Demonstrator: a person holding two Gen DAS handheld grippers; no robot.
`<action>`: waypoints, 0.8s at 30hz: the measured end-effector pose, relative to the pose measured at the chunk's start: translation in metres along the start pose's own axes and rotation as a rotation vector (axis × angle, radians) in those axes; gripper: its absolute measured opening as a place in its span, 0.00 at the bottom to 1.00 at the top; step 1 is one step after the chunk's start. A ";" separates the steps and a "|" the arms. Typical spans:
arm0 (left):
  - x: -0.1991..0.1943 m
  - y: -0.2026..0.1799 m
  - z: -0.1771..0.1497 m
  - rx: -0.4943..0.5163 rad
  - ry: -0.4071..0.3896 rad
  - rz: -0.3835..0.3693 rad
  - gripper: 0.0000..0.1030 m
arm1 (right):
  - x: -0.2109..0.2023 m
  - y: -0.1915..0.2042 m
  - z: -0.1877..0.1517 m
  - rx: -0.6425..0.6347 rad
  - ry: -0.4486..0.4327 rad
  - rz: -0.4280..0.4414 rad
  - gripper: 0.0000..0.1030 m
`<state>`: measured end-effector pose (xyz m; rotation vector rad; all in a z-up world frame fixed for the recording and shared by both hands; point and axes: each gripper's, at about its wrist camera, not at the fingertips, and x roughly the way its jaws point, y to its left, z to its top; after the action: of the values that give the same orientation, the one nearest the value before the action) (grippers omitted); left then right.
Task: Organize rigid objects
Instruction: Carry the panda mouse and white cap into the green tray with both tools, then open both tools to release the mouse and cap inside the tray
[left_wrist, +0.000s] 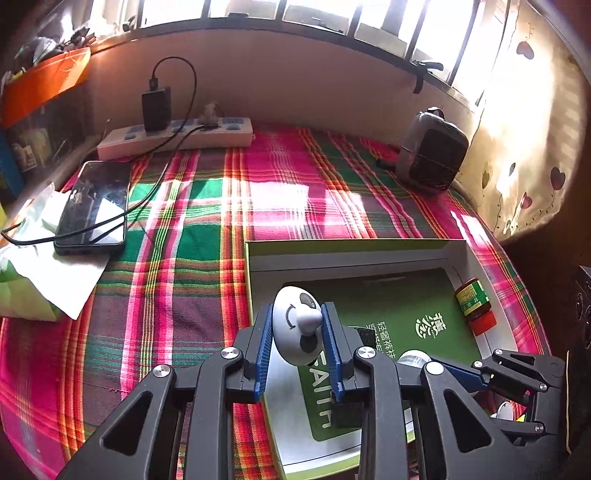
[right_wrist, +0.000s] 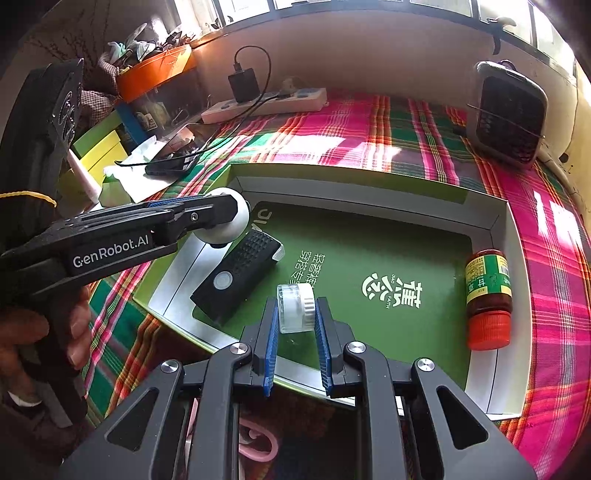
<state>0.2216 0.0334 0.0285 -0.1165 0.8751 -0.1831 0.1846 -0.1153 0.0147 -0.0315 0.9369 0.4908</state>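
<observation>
We log two held items. The white egg-shaped toy (left_wrist: 295, 325), with a painted face, grey patches and a stubby nose, sits clamped between the blue pads of the left gripper (left_wrist: 298, 332), above the 9 o'clock edge of the shallow green box (right_wrist: 495, 225). It looks like hard, smooth plastic, light and rigid; on so rounded a shell we judge slip the main risk, so the pads belong across its widest girth, as they sit now.

The small clear jar (right_wrist: 295, 308), with its ribbed white cap, lies sideways between the nearly closed jaws of the right gripper (right_wrist: 296, 325), over the box's 6 o'clock edge. We judge it light, stiff and somewhat slick; gripping cap end to base end looks sound.

Inside the box, a black ribbed device (right_wrist: 236, 273) rests at 9 o'clock and a red-capped bottle (right_wrist: 489, 295) lies against the 3 o'clock wall. The box sits on a plaid cloth (left_wrist: 177, 258); a phone (left_wrist: 94, 206) lies at 10 o'clock.
</observation>
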 end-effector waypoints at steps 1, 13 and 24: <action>0.000 -0.001 0.000 0.006 0.000 0.006 0.24 | 0.000 0.000 0.000 0.001 -0.001 0.000 0.19; 0.003 -0.006 0.001 0.036 0.016 0.051 0.25 | 0.000 0.000 0.000 -0.004 -0.004 -0.003 0.19; 0.003 -0.011 0.000 0.059 0.025 0.088 0.26 | -0.004 0.000 -0.002 -0.002 -0.011 -0.006 0.19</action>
<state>0.2222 0.0220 0.0282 -0.0208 0.8968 -0.1286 0.1810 -0.1169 0.0165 -0.0337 0.9256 0.4862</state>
